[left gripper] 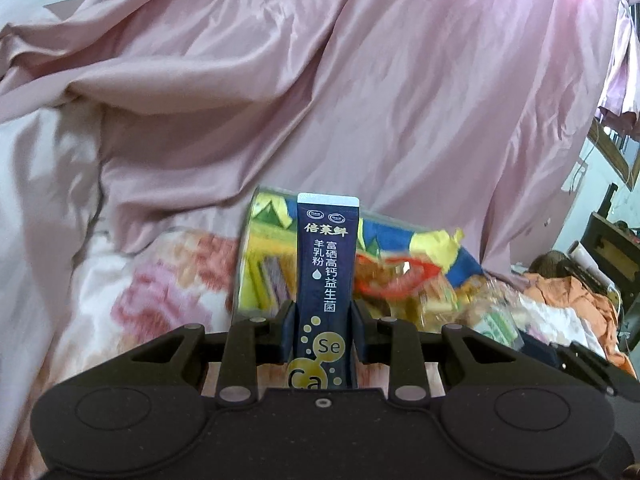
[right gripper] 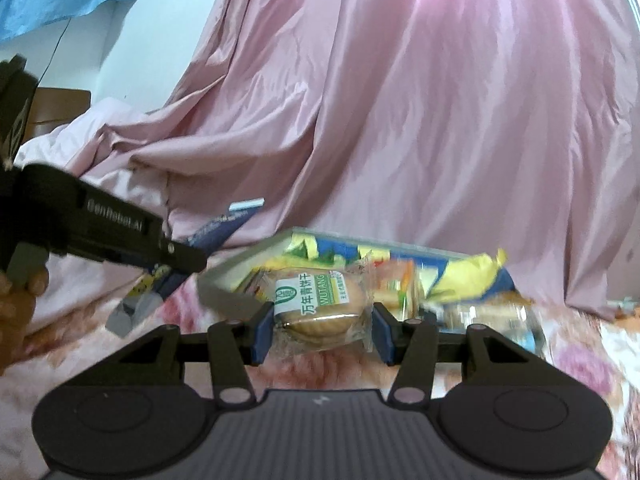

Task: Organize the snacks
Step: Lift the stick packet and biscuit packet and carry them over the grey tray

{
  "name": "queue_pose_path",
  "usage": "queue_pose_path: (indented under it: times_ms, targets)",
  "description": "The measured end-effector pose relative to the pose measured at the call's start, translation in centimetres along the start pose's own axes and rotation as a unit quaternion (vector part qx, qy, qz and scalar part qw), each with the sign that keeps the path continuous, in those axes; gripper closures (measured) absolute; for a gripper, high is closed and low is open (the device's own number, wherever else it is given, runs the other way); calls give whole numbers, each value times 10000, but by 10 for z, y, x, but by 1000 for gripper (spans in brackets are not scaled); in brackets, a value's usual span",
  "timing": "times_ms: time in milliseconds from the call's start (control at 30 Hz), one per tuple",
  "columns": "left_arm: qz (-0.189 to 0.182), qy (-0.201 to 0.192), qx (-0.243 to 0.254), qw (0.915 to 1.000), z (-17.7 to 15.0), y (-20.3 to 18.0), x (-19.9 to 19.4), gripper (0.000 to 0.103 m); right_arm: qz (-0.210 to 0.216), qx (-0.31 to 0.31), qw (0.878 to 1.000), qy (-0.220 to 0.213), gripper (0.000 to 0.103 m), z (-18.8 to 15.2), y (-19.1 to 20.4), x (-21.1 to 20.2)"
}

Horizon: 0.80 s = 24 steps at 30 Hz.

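My left gripper (left gripper: 323,330) is shut on a dark blue stick sachet (left gripper: 326,264) with white and gold print, held upright above the bed. The right wrist view shows the same left gripper (right gripper: 188,258) at the left, with the blue sachet (right gripper: 218,232) sticking out of it. My right gripper (right gripper: 322,320) is shut on a wrapped round biscuit packet (right gripper: 320,304) with a green and white label. Behind both lies a clear box (left gripper: 264,264) lined with yellow and blue print and holding loose snacks (right gripper: 400,284).
A floral blanket (left gripper: 160,292) covers the bed under the grippers. Pink satin bedding (left gripper: 320,100) is piled high behind the box. Orange clothing (left gripper: 568,292) and dark furniture lie at the far right. A hand (right gripper: 16,304) holds the left gripper's handle.
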<state>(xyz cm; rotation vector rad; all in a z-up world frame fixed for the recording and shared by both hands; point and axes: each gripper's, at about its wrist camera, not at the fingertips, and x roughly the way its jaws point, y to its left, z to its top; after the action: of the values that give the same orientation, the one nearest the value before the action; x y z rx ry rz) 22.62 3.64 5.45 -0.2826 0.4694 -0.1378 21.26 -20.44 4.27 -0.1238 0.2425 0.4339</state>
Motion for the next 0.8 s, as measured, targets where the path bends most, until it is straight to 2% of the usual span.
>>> queue_pose_path:
  times_ms: [167,367,567,800]
  targets:
    - [-71,-204,69,9997,25,2,31,72,-53,-50,9997,-223,48,25,-12,36]
    - [-47,-286,29,9996,43,7,70,72,-106,97,9995,-271,48,36,-23,77]
    - [23,-83,-100,9999,49,15,105,72,-155,-14,9999,-75,48,34,-25,107]
    - [74,129,-186,9997,48,18,128,72,-222,7,9996,198,48,30,-26,122]
